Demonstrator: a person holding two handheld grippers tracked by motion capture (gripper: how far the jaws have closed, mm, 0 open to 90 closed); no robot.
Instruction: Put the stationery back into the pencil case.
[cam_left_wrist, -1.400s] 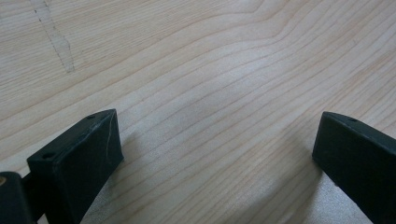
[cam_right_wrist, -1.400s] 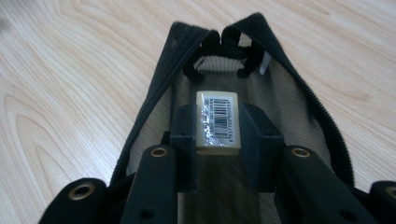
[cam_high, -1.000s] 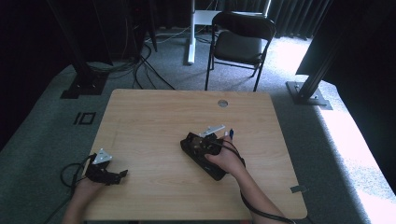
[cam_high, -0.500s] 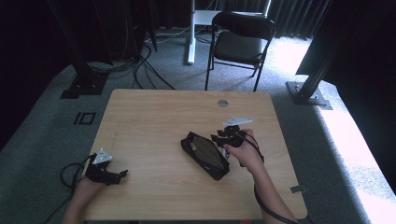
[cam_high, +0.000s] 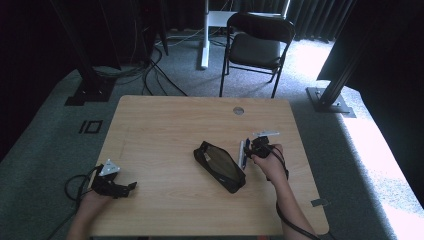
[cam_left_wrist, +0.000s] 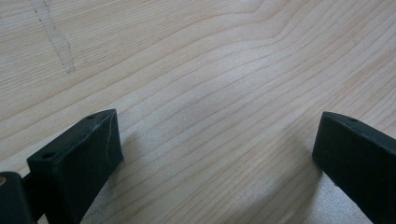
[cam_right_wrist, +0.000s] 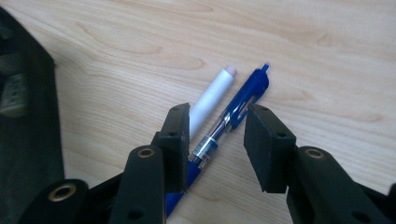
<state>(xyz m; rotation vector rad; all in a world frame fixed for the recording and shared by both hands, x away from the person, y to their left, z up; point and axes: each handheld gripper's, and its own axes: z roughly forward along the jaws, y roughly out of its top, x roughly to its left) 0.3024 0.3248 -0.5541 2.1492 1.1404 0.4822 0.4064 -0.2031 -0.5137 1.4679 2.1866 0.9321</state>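
- The blue pen (cam_right_wrist: 233, 122) lies flat on the wooden table (cam_high: 165, 130), just right of the black pouch (cam_high: 220, 166), with a white stick (cam_right_wrist: 211, 95) lying alongside it, the two touching or nearly so.
- Your right gripper (cam_right_wrist: 217, 140) sits over the pen: in the right gripper view the pen's clear barrel runs up between the two black jaws, which have just been opening a little and stand apart. The white stick passes behind the left-hand jaw. Neither pad presses on the pen.
- In the high view your right gripper (cam_high: 256, 149) is at the pouch's right end, with pen and stick showing as a thin blue-and-white sliver beside it.
- The pouch lies at a slant near the middle of the table, its long side running from upper left to lower right.
- Your left gripper (cam_high: 116, 186) rests near the table's front left corner, well apart from the pouch. Its jaws are spread wide over bare wood.
- A folding chair (cam_high: 257, 42) stands beyond the table's far edge.
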